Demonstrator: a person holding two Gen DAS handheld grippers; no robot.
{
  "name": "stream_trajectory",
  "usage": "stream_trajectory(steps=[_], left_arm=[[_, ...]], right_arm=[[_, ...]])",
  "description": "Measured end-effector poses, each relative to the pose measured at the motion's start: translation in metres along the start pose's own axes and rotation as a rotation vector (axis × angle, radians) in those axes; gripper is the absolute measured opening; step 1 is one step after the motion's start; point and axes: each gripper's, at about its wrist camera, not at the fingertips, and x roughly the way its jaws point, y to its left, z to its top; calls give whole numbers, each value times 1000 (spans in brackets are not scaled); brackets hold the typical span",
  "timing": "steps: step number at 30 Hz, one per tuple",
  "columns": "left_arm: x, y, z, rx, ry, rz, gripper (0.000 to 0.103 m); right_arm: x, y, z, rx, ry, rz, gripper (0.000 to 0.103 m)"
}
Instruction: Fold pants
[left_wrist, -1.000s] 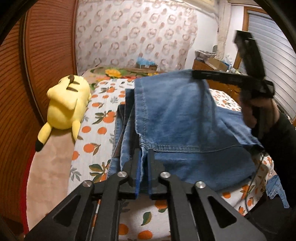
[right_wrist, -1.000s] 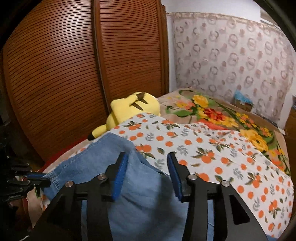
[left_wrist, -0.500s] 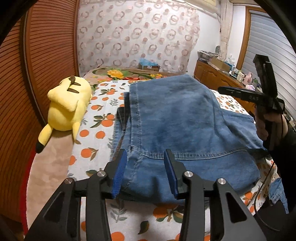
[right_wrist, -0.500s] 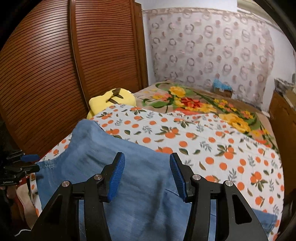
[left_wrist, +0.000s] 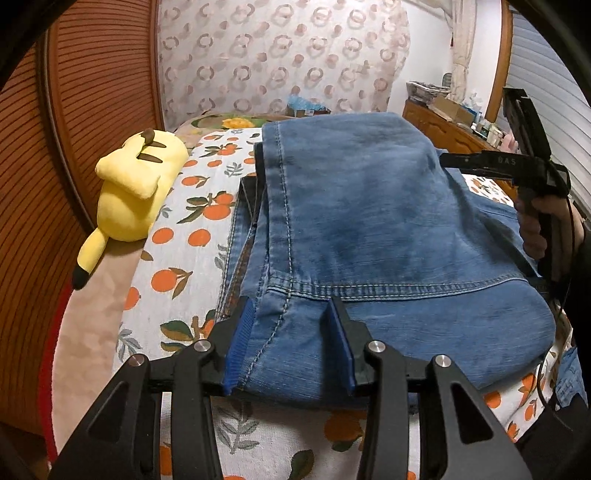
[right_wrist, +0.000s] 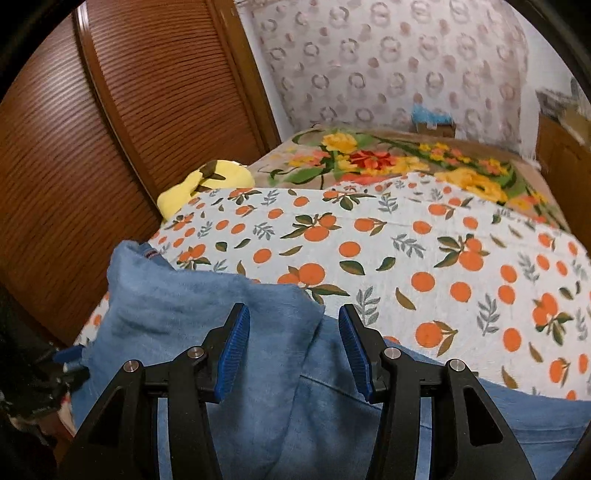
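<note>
While the folded pants (left_wrist: 369, 229) lie on the orange-print bed (left_wrist: 184, 240) — plush toy (left_wrist: 136, 188) at ten o'clock — the left gripper (left_wrist: 291, 347) straddles their near hem, unclamped; the right gripper (right_wrist: 293, 350) is closing above denim, pads clear.

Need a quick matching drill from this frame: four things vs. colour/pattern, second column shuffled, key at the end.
Things:
1. folded denim pants
2. plush toy
3. bedsheet under the pants
4. slatted closet door

Descriptions:
A. white with orange fruit print
B. reddish-brown wood
C. faded blue
D. yellow with dark ear tips

Pairs: 1-C, 2-D, 3-A, 4-B
</note>
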Motion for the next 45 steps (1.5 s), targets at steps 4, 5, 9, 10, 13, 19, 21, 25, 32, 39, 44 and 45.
stream_trajectory(steps=[4, 5, 9, 10, 13, 19, 21, 25, 32, 39, 44, 45], left_arm=[[3, 0, -2, -5, 2, -1, 43], [3, 0, -2, -7, 2, -1, 43], [3, 0, -2, -11, 1, -5, 43], [3, 1, -2, -12, 0, -7, 43], [4, 0, -2, -11, 2, -2, 43], [4, 2, -1, -16, 0, -4, 43], [3, 2, -1, -14, -10, 1, 43], [-5, 0, 3, -8, -42, -3, 45], [-25, -22, 12, 37, -124, -38, 77], [-42, -50, 22, 92, -173, -36, 77], [-38, -62, 24, 105, -160, -39, 77], [-37, -65, 24, 108, -157, -41, 77]], right_arm=[[1, -2, 0, -4, 9, 63, 4], [-3, 1, -1, -20, 0, 78, 2], [-25, 3, -8, -68, -86, 34, 2], [-28, 2, -10, -59, -82, -16, 2], [-21, -1, -13, -65, -36, -83, 2], [-20, 2, -17, -84, -33, -125, 18], [-29, 8, -19, -102, -45, -121, 25], [-52, 28, -32, -161, -58, -127, 39], [-84, 47, -81, -202, -47, -95, 41], [-109, 51, -120, -161, -32, -80, 41], [-115, 55, -131, -136, -16, -70, 41], [-116, 57, -134, -135, -16, -68, 41]])
